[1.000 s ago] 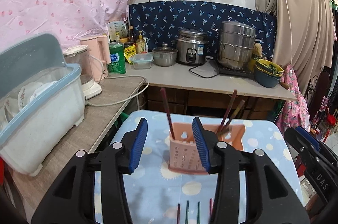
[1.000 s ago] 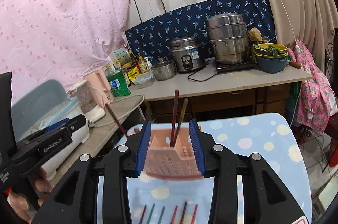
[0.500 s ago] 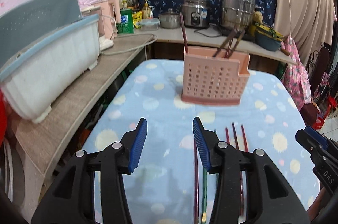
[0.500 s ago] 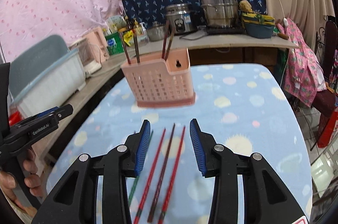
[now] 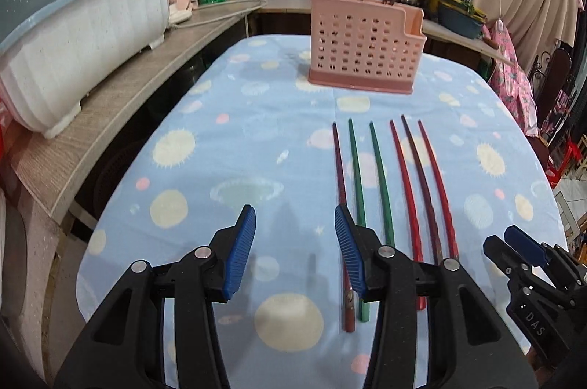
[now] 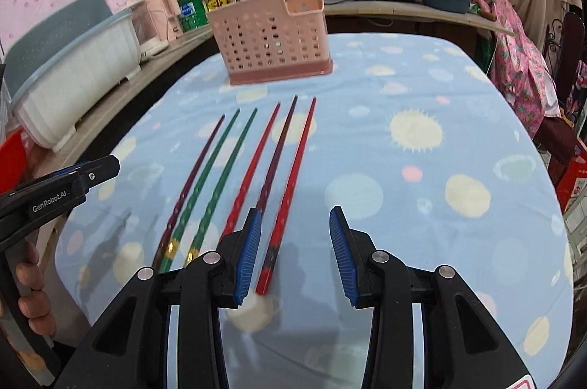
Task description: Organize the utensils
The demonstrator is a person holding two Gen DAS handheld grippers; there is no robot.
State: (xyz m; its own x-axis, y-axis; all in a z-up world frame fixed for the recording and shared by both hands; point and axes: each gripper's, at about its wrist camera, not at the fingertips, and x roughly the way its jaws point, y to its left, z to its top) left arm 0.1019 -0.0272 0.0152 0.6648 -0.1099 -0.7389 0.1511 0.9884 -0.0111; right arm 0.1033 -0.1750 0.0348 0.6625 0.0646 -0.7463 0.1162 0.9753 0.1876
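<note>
Six chopsticks (image 5: 381,191) lying side by side on the spotted cloth (image 5: 205,168), in front of the pink caddy (image 5: 365,49), long axes running toward it, thick ends nearest the grippers. Left gripper (image 5: 295,249) spread and empty, just left of the outermost dark stick. Right gripper (image 6: 293,251) likewise spread and empty, the red stick's (image 6: 290,191) butt between its blue pads (image 6: 249,253), seemingly untouched. Right hand probably better placed for a pick.

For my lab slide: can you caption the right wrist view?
Open right gripper above six chopsticks lined up on a spotted blue cloth, pink basket beyond.
</note>
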